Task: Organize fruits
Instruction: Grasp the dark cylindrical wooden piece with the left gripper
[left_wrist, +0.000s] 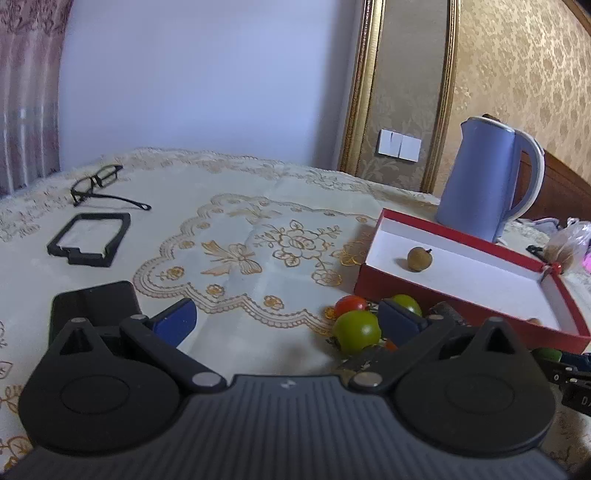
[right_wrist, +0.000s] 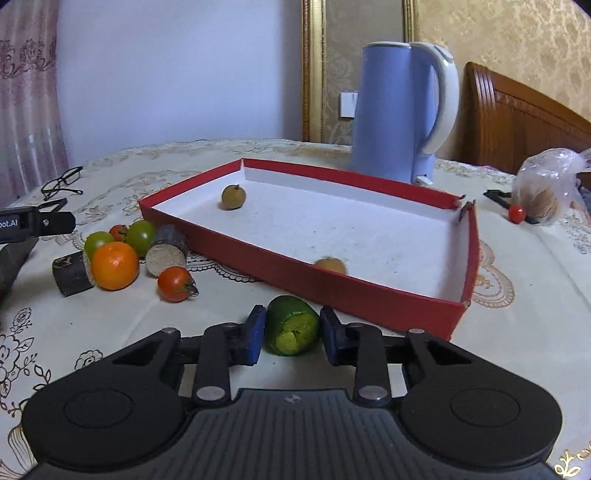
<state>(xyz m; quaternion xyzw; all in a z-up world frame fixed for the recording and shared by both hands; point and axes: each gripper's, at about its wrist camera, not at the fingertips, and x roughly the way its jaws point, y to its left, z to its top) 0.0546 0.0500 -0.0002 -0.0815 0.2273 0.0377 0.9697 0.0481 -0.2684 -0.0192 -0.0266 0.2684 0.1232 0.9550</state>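
Note:
A red box with a white inside (right_wrist: 369, 295) (left_wrist: 461, 310) lies on the table and holds a brown longan (right_wrist: 233, 196) (left_wrist: 419, 259) and a second brown fruit (right_wrist: 330, 265) by its near wall. My right gripper (right_wrist: 292, 334) is shut on a green cucumber piece (right_wrist: 293, 329) in front of the box. Left of the box lie an orange (right_wrist: 115, 265), red tomatoes (right_wrist: 176, 283), green tomatoes (right_wrist: 140, 232) (left_wrist: 357, 331) and dark sugarcane pieces (right_wrist: 166, 250). My left gripper (left_wrist: 288, 319) is open and empty beside the green tomatoes.
A blue kettle (right_wrist: 399, 110) (left_wrist: 484, 177) stands behind the box. Glasses (left_wrist: 98, 184), a black frame (left_wrist: 88, 238) and a dark phone (left_wrist: 92, 306) lie at the left. A plastic bag with fruit (right_wrist: 546, 188) and a small tomato (right_wrist: 516, 213) lie at the right.

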